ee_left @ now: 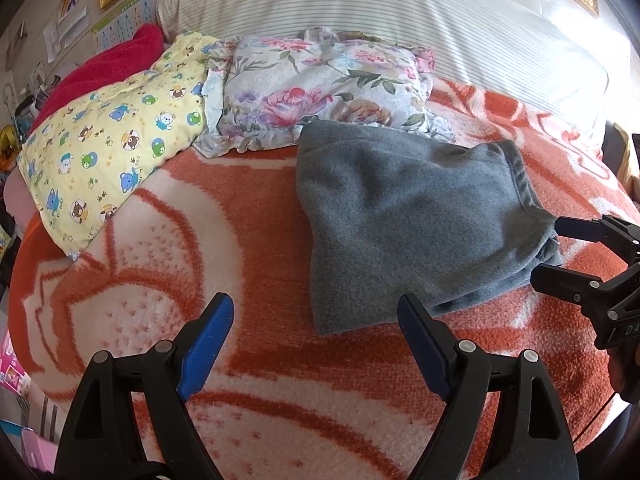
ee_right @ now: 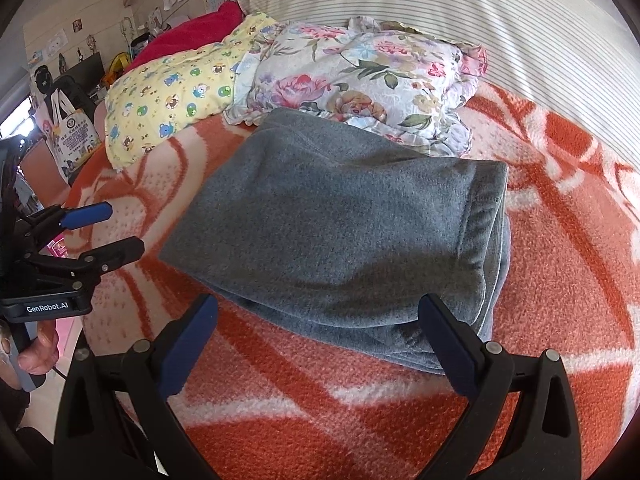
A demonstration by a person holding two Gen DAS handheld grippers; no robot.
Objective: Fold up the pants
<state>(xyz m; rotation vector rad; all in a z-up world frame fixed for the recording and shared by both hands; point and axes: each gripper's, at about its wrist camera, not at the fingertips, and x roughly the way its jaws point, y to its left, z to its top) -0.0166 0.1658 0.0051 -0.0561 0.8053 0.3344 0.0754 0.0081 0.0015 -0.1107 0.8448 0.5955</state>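
Folded grey pants point(ee_right: 340, 224) rest on the bed point(ee_right: 560, 260), both tongs wide open, empty.
Loose stacked layers could slide apart if the right tongs point(ee_right: 318, 320) or left tongs point(ee_left: 316, 316) snag an edge.

The folded grey pants point(ee_right: 340, 232) are hiding the floral pillow's point(ee_right: 360, 80) near edge. The right hand-held gripper point(ee_left: 560, 252) is running off the frame's right edge.

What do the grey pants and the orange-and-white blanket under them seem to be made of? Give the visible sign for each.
Grey pants: probably fleece, matte and soft, with a fine fuzzy nap and thick, rounded folded edges.
Orange-and-white blanket: probably a plush woven or knitted pile, matte, with a nubbly looped surface showing clearly near the camera.
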